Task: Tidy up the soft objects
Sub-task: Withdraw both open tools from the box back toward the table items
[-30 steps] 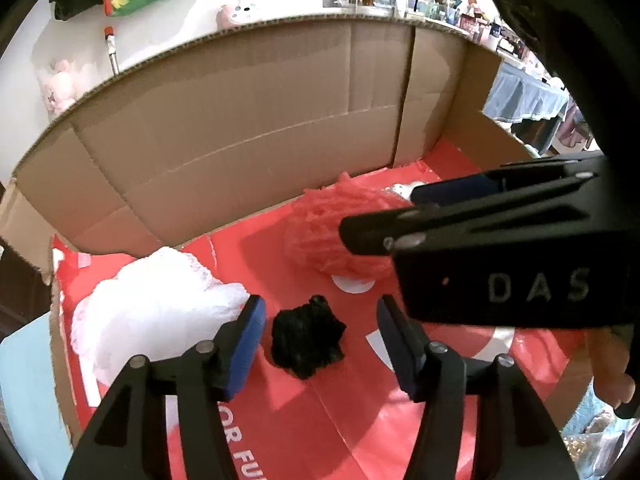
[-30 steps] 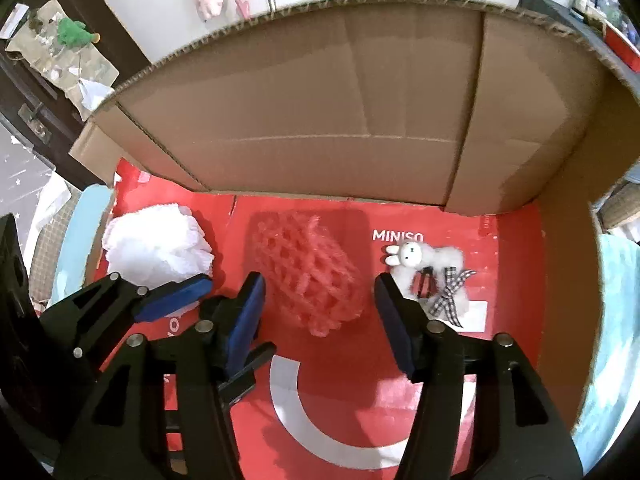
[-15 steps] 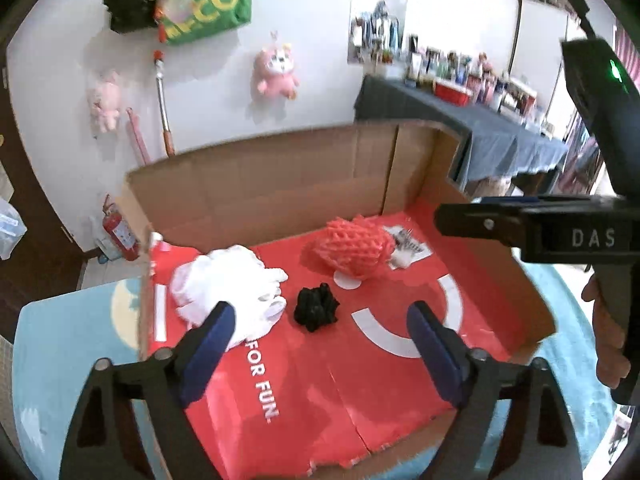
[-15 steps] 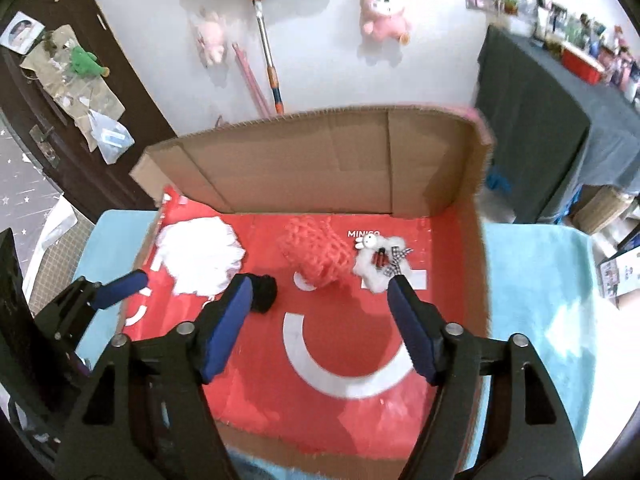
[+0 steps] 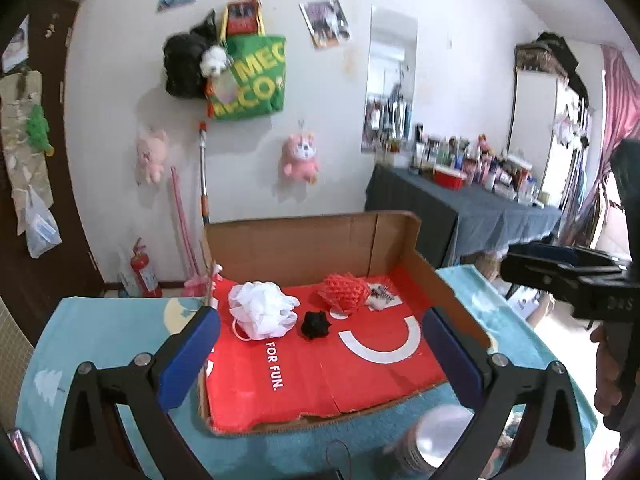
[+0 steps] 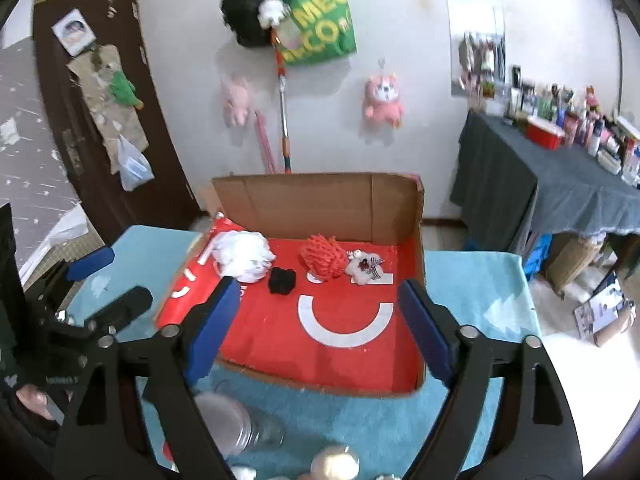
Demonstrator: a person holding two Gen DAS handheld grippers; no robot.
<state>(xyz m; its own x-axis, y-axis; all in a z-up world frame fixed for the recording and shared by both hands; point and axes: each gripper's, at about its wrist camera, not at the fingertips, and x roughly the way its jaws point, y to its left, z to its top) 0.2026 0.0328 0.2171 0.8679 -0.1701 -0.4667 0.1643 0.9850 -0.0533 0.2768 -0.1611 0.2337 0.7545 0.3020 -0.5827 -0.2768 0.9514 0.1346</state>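
An open cardboard box with a red lining (image 5: 308, 364) (image 6: 416, 208) lies on a blue cloth. In it sit a white mesh puff (image 5: 262, 314) (image 6: 242, 254), a small black soft lump (image 5: 316, 324) (image 6: 282, 280), a red net ball (image 5: 344, 292) (image 6: 322, 256) and a small white plush with a checked bow (image 5: 380, 296) (image 6: 366, 268). My left gripper (image 5: 320, 360) is open and empty, well back from the box. My right gripper (image 6: 320, 324) is open and empty, also back above the box's near edge.
A clear jar with a silver lid (image 5: 432, 436) (image 6: 224, 416) lies on the blue cloth (image 5: 100, 332) near the box's front edge. Behind stand a wall with hanging plush toys (image 5: 300, 156), a dark door (image 6: 92, 120) and a cluttered table (image 5: 480, 200).
Both grippers have pulled far back and up from inside the box, opening wider. The whole box and the room now show. The soft objects have stayed in place.
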